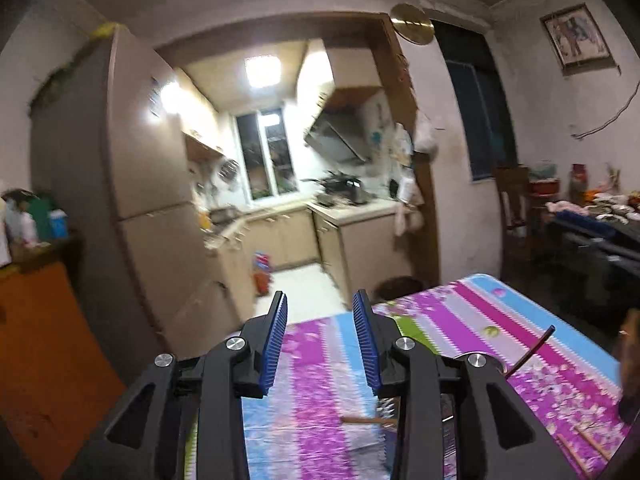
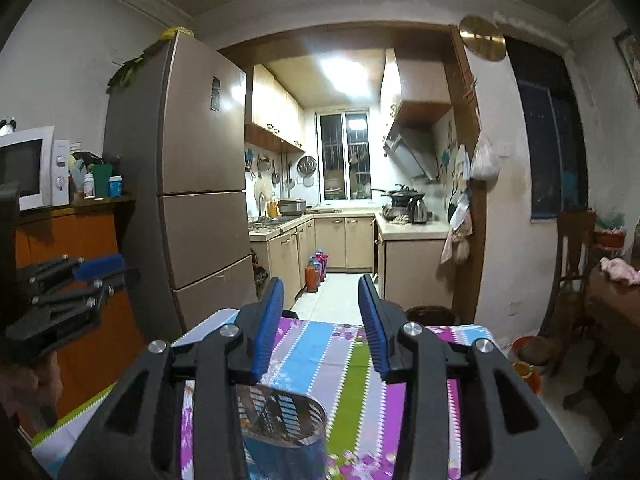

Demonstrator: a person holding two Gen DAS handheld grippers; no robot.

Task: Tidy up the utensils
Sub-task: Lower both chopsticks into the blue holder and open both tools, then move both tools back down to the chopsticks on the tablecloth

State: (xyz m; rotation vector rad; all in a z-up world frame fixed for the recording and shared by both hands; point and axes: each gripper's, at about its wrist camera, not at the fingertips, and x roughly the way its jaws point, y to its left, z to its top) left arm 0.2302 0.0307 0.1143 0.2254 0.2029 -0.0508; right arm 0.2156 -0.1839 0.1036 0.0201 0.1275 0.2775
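Both grippers are hovering above a table (image 1: 560, 312) draped in a glossy cloth of pink, purple, blue and green stripes. The left gripper (image 1: 322, 344) is standing with its jaws parted and nothing between them; its ribbed blue pads (image 1: 276, 344) are showing a fine sawtooth texture set in matte black plastic arms. The right gripper (image 2: 320, 328) is likewise spread and empty.

The task's things are lying low in each view. Below and to the right of the left gripper's fingertips, a short wooden handle (image 1: 368, 421) is lying across the cloth, blurred; further right, a thin dark stick (image 1: 532, 354) is slanting upward beside a rounded metal edge that is partly hidden behind the gripper's arm. More pale wooden sticks (image 1: 580, 446) are lying near the lower right. Directly beneath the right gripper, a cylindrical perforated metal holder (image 2: 280, 420) is standing upright, its slotted wall catching the light; whether it is holding anything cannot be told.

Judged from this layout, the step in hand is the approach to a loose utensil. It would be done best by lowering the left gripper toward the wooden handle, aligning the pads across its narrow axis, and closing near mid-length so that the round, smooth wood is not rolling out. The slick cloth is likely to let pieces slide.
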